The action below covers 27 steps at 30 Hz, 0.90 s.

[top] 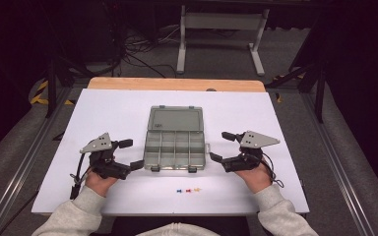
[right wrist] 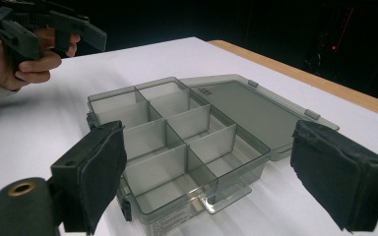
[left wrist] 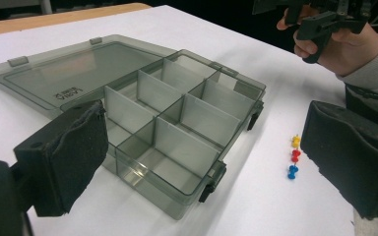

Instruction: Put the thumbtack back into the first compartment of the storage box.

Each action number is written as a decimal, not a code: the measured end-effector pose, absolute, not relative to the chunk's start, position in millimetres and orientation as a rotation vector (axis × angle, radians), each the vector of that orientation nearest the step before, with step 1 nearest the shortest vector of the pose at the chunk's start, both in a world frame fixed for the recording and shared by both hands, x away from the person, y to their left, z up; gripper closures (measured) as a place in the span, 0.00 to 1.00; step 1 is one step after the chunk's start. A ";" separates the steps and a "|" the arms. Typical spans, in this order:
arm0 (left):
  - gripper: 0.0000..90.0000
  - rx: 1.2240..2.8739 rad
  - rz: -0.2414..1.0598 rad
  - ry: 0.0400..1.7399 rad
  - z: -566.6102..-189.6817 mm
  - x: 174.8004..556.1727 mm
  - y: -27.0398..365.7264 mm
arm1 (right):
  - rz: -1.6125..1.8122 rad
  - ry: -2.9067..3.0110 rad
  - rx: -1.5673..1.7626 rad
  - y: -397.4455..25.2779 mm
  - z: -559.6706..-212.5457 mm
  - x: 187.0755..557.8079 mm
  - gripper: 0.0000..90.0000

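Note:
A smoky clear organiser box (top: 174,150) lies open mid-table, its lid (top: 174,119) folded flat behind it and its several compartments empty. A blue pin (top: 179,191), a red pin (top: 188,190) and a yellow pin (top: 197,189) sit in a short row on the white sheet just in front of the box. My left gripper (top: 131,154) hovers open at the box's left side, holding nothing. My right gripper (top: 221,146) stands open at the box's right side, also with nothing in it. In the left gripper view the box (left wrist: 177,128) and the pins (left wrist: 294,156) lie between the pads (left wrist: 74,157).
A white sheet (top: 103,113) covers the table, with a wooden edge (top: 177,84) at the far side. Beyond it stand a white table frame (top: 221,29) and cables on the floor. Bare sheet lies left and right of the box.

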State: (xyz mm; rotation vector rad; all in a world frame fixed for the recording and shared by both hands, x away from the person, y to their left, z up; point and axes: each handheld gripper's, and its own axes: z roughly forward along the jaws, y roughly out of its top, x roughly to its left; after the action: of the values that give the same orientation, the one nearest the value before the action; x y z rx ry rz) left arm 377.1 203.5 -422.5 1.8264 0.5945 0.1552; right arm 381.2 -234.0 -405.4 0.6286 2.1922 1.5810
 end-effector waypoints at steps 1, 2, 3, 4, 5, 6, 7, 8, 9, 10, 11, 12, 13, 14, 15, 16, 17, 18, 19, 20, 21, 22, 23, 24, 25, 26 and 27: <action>0.05 1.840 0.163 0.586 -422.1 377.8 203.3 | 1.579 2.189 0.625 -234.1 -405.9 380.3 0.15; 0.05 1.850 0.153 0.588 -422.0 377.1 202.3 | 1.580 2.191 0.622 -233.7 -406.5 379.4 0.15; 0.05 1.850 0.153 0.588 -422.0 377.1 202.3 | 1.580 2.191 0.620 -233.5 -406.6 378.5 0.16; 0.06 1.866 0.156 0.575 -421.0 377.2 201.0 | 1.581 2.188 0.618 -233.6 -406.6 377.7 0.16; 0.06 1.877 0.148 0.570 -420.3 377.0 200.0 | 1.581 2.188 0.616 -233.8 -406.3 377.1 0.16; 0.08 1.888 0.148 0.558 -419.6 377.0 199.6 | 1.588 2.184 0.611 -233.9 -406.2 376.4 0.16; 0.09 1.896 0.154 0.546 -418.9 376.4 198.9 | 1.591 2.181 0.606 -233.9 -406.1 376.1 0.16; 0.11 1.908 0.158 0.533 -417.9 376.3 197.8 | 1.590 2.182 0.601 -234.3 -406.2 376.0 0.16; 0.11 1.908 0.158 0.533 -417.9 376.3 197.8 | 1.590 2.182 0.601 -234.3 -406.2 376.0 0.16; 0.11 1.926 0.138 0.525 -416.8 376.0 195.6 | 1.589 2.184 0.606 -234.4 -406.7 376.1 0.16; 0.12 1.941 0.142 0.514 -415.8 376.0 194.4 | 1.586 2.185 0.611 -234.4 -407.6 376.6 0.16; 0.12 1.956 0.140 0.512 -414.3 375.2 193.2 | 1.582 2.188 0.614 -234.3 -408.3 377.0 0.17; 0.12 1.974 0.133 0.492 -412.2 375.1 191.7 | 1.578 2.191 0.614 -234.2 -408.8 377.0 0.17; 0.14 1.991 0.122 0.478 -409.4 374.3 190.4 | 1.576 2.196 0.614 -234.1 -409.4 377.2 0.17; 0.15 2.000 0.142 0.469 -406.6 373.4 190.2 | 1.578 2.201 0.617 -234.1 -409.6 377.3 0.18; 0.16 2.002 0.147 0.461 -403.8 373.0 190.5 | 1.580 2.204 0.618 -234.4 -409.7 377.4 0.18; 0.17 2.004 0.143 0.458 -401.8 373.0 191.0 | 1.582 2.202 0.616 -234.7 -409.7 377.6 0.18; 0.17 2.013 0.146 0.445 -398.4 374.3 191.5 | 1.584 2.203 0.618 -235.0 -409.6 377.6 0.18; 0.18 2.013 0.146 0.445 -398.4 374.3 191.5 | 1.584 2.204 0.621 -235.5 -409.4 377.6 0.18; 0.18 2.023 0.140 0.440 -393.6 374.1 191.0 | 1.586 2.201 0.622 -236.0 -409.3 377.8 0.19; 0.18 2.039 0.146 0.423 -390.5 374.6 190.5 | 1.586 2.199 0.622 -236.6 -409.3 378.0 0.19; 0.18 2.039 0.146 0.423 -390.5 374.6 190.5 | 1.586 2.199 0.622 -236.6 -409.3 378.0 0.19; 0.18 2.056 0.144 0.419 -387.7 374.4 189.6 | 1.587 2.201 0.627 -237.2 -409.3 378.1 0.19; 0.18 2.073 0.146 0.408 -385.1 374.7 188.9 | 1.589 2.201 0.633 -237.6 -409.6 378.3 0.19; 0.18 2.073 0.146 0.408 -385.1 374.7 188.9 | 1.589 2.201 0.633 -237.6 -409.6 378.3 0.19; 0.18 2.096 0.142 0.404 -381.5 374.9 188.3 | 1.587 2.201 0.636 -238.1 -409.8 378.6 0.19; 0.19 2.102 0.130 0.404 -379.8 375.4 188.4 | 1.586 2.203 0.638 -238.7 -410.4 379.4 0.19</action>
State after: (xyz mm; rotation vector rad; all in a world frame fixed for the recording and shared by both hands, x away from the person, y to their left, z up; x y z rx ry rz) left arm 375.4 188.4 -379.8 2.1019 0.4038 0.1297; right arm 379.4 -238.7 -410.4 0.6385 2.2034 1.5861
